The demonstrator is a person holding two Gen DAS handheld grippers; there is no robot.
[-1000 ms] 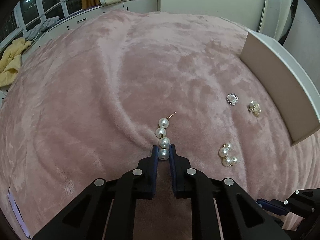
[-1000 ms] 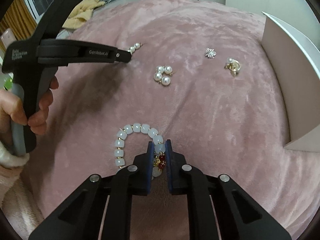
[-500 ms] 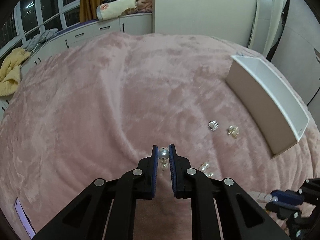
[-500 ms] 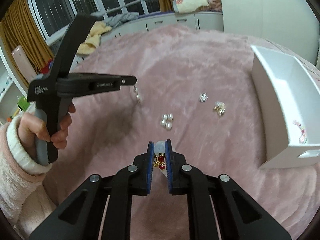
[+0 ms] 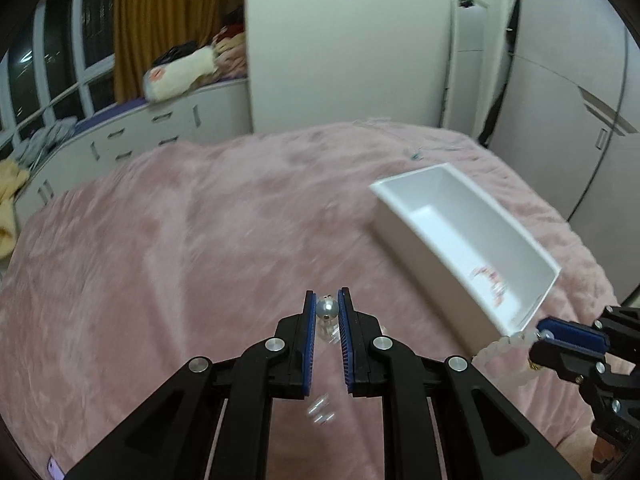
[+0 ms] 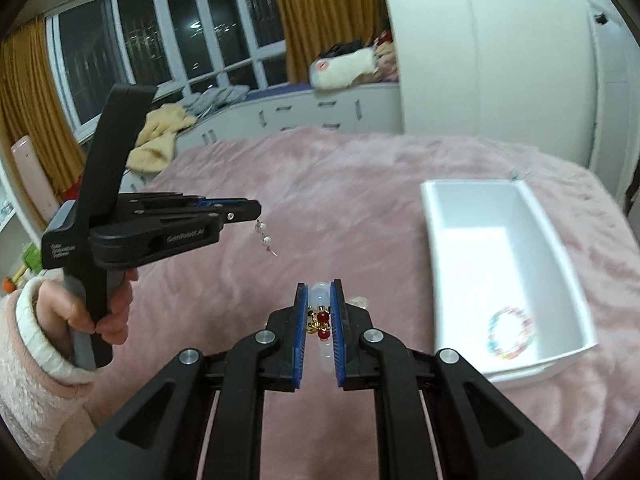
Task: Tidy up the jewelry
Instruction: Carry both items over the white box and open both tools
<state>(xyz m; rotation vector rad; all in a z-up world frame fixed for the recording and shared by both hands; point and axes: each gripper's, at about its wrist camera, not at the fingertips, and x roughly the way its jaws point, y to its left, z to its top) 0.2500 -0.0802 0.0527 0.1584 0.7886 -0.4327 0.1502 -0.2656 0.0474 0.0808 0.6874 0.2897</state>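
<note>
My left gripper (image 5: 327, 309) is shut on a pearl drop earring (image 5: 327, 309), held high above the pink blanket; in the right wrist view the earring (image 6: 265, 238) dangles from the left gripper (image 6: 256, 216). My right gripper (image 6: 319, 298) is shut on a white bead bracelet with red beads (image 6: 322, 316), also lifted; in the left wrist view the bracelet (image 5: 502, 350) hangs from it. A white open box (image 6: 500, 216) lies to the right with a colourful bracelet (image 6: 511, 332) inside.
The pink plush blanket (image 5: 160, 240) covers the bed. More pearl earrings (image 5: 320, 410) lie blurred on it below the left gripper. White drawers and windows stand behind, wardrobes to the right.
Both grippers have risen well above the blanket with their jewellery and tilted up. The white box now shows its open inside.
</note>
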